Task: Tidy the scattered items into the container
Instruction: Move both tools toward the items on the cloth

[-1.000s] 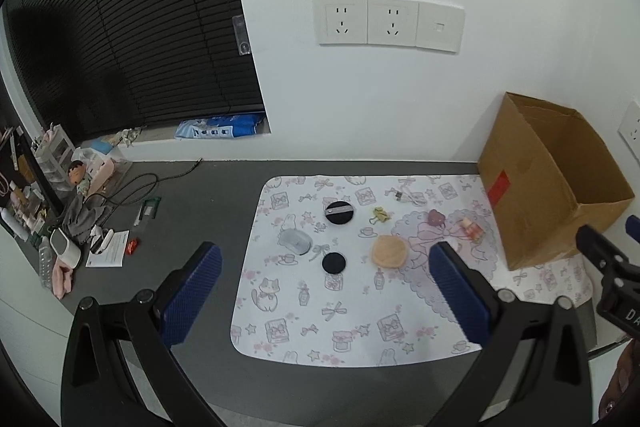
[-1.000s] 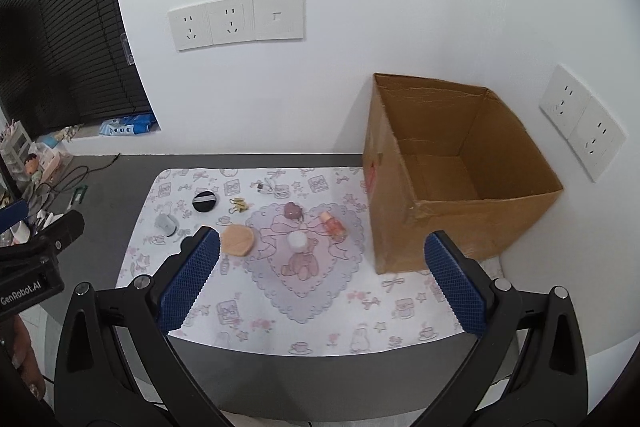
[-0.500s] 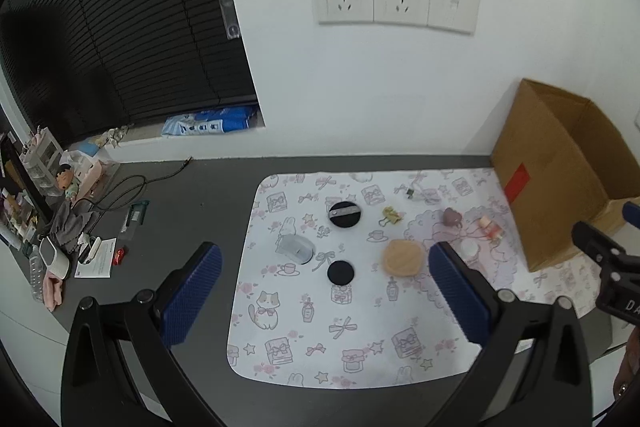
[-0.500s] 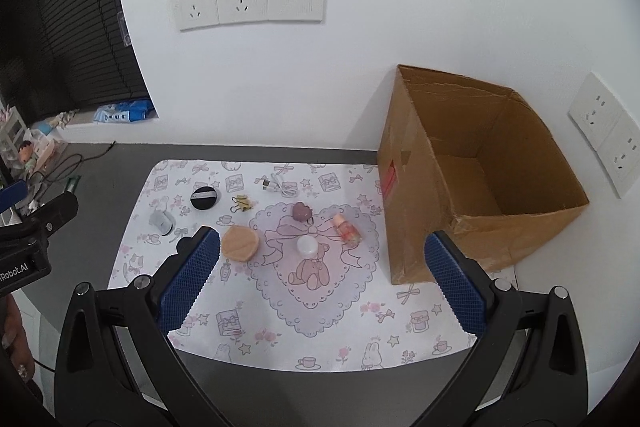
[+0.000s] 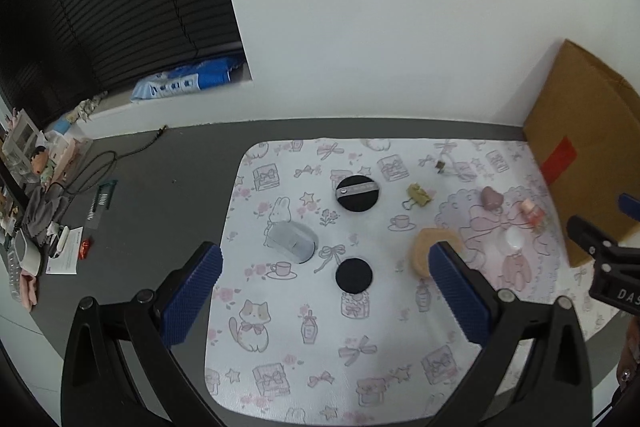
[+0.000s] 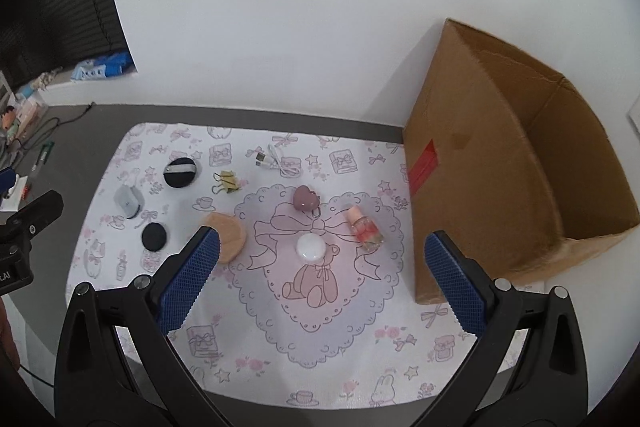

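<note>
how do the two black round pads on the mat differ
The far black pad has a grey band across its top; the near black pad is plain. The far one looks slightly larger. Both are round, black and lie flat on the mat, untouched.

Small things lie spread well apart on the mat [image 6: 320, 379], with bare mat in front, while the open cardboard box [image 6: 500, 167] walls off the right side and the wall [image 6: 280, 47] closes the back.
</note>
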